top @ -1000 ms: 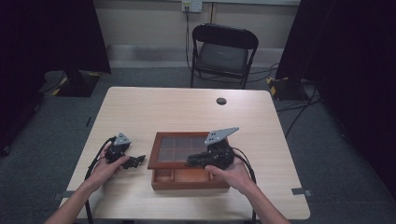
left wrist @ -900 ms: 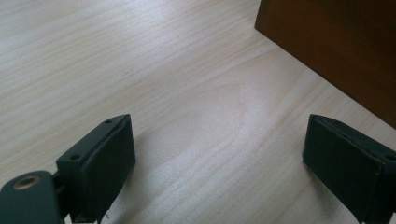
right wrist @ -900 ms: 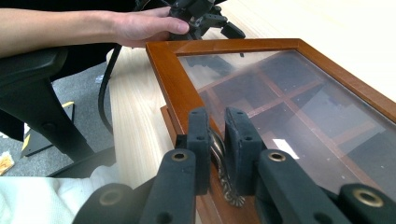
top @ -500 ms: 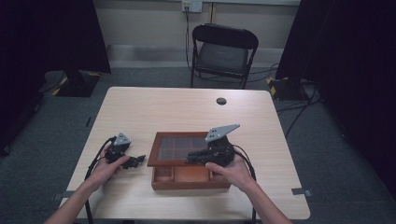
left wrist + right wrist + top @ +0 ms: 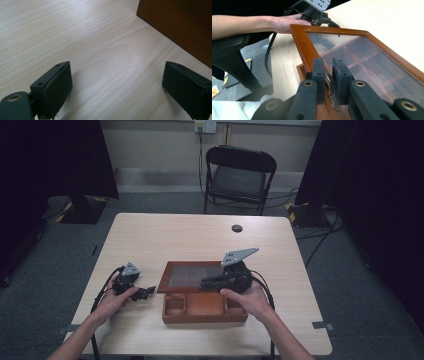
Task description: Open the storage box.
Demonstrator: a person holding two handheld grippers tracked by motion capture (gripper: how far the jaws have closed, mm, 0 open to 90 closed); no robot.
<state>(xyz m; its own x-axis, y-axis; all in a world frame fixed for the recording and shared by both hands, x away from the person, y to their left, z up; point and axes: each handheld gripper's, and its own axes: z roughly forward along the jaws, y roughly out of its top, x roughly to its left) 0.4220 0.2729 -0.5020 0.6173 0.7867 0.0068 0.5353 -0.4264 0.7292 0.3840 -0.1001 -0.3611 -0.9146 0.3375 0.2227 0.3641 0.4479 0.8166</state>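
Jaws of the right gripper [image 5: 327, 75] pinch the ornate metal handle [image 5: 329, 86] of the glass-topped brown wooden box lid [image 5: 192, 276], lower centre. Left gripper [image 5: 117, 82] rests released beside the box's wooden side [image 5: 180, 25].

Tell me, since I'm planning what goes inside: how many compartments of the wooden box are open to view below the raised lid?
3 along the front of the wooden box: left, middle, right. The glass lid covers the rest, so more are partly hidden.
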